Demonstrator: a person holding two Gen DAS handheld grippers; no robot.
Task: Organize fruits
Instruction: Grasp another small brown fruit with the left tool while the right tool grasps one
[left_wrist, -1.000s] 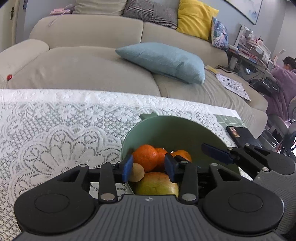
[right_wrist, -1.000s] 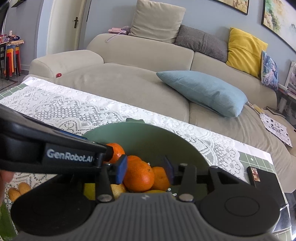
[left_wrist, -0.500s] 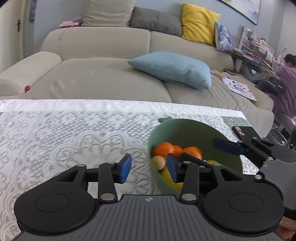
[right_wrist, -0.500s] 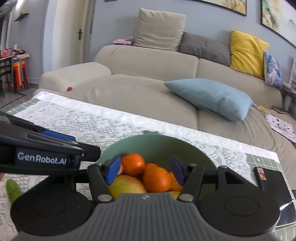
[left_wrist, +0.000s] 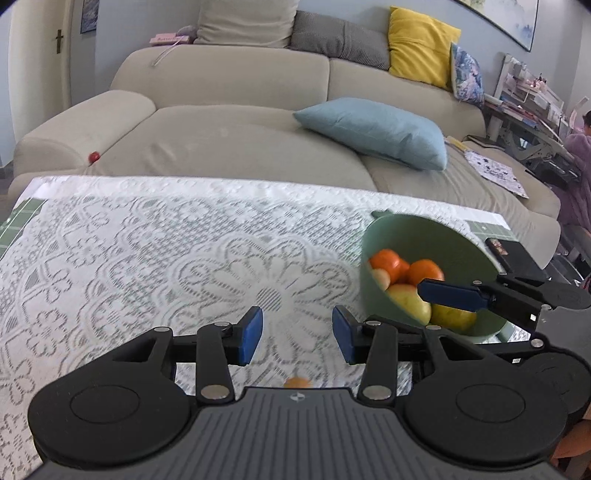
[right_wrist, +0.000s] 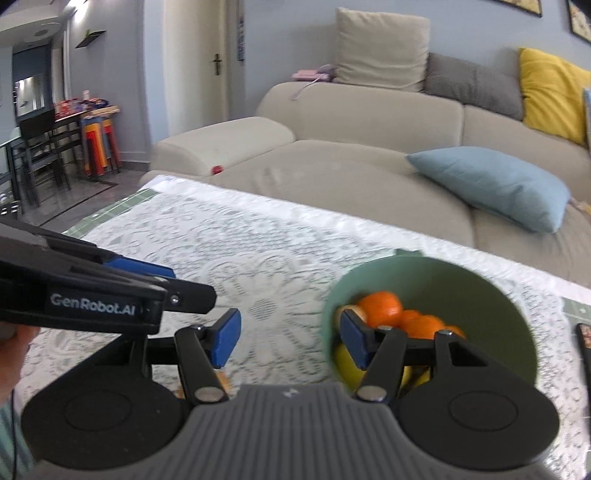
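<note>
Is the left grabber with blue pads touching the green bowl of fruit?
Apart. In the left wrist view, the left gripper hangs open over bare lace tablecloth, and cloth shows between its right pad and the green bowl.

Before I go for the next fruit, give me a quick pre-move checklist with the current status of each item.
1. Left tongs empty: ok, pads apart, only the lace tablecloth between them.
2. Right tongs empty: ok, pads apart, gripping nothing.
3. Green bowl upright on the table: ok, oranges and yellow-green fruit inside.
4. Loose fruit left to collect: not ok, a small orange piece lies on the cloth just below the left tongs.
5. Tongs clear of each other: ok, though they sit close together beside the bowl.
6. Other fruit outside the bowl: cannot tell, the gripper bodies hide the near table.
</note>
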